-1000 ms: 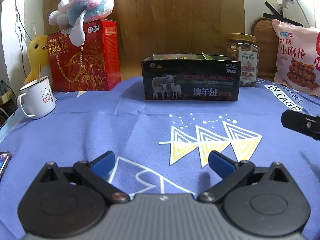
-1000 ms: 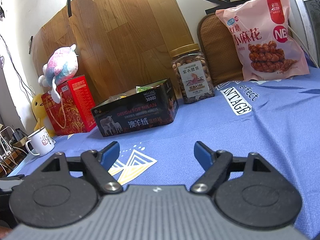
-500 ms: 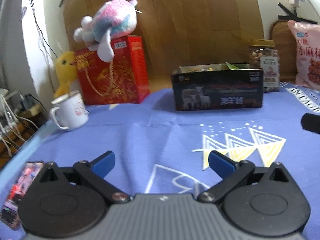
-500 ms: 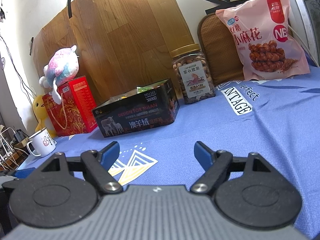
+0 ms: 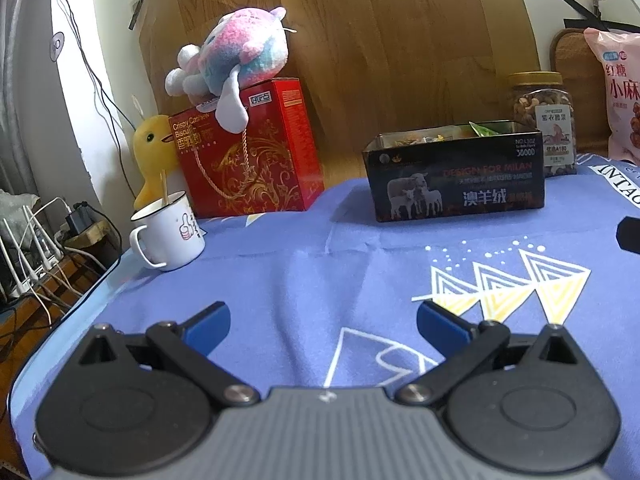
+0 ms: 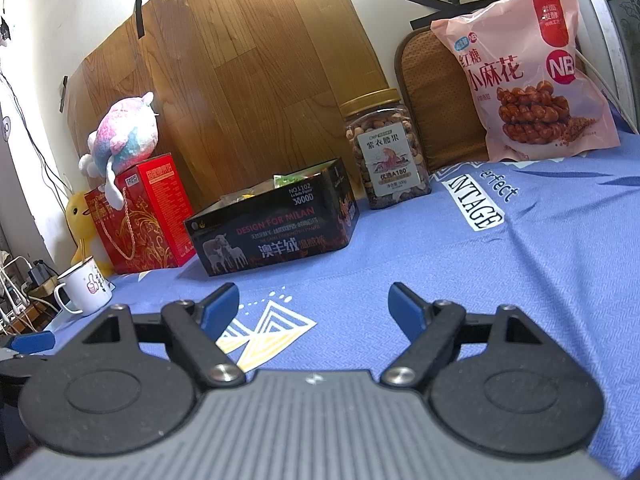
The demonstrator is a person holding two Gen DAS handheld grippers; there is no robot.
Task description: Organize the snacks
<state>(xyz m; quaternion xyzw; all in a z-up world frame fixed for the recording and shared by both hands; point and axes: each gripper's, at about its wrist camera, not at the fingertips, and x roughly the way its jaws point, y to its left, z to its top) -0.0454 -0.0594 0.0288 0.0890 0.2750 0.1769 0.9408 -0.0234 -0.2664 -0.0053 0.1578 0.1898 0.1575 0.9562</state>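
Snacks (image 5: 440,136) in rectangular glossy black tin (image 5: 456,184) on blue cloth (image 5: 320,280)

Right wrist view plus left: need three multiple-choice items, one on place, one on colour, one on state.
1. What lies on the red gift box?
A. white enamel mug
B. pink-and-blue plush toy
C. clear nut jar

2. What colour is the nut jar's lid?
A. gold
B. green
C. black

3. Both grippers are:
A. shut on snacks
B. open, empty
C. shut, empty

Answers:
1 B: the pink-and-blue plush toy sprawls across the box top.
2 A: the clear nut jar has a gold cap.
3 B: the left gripper and right gripper show spread fingers with only blue cloth between.
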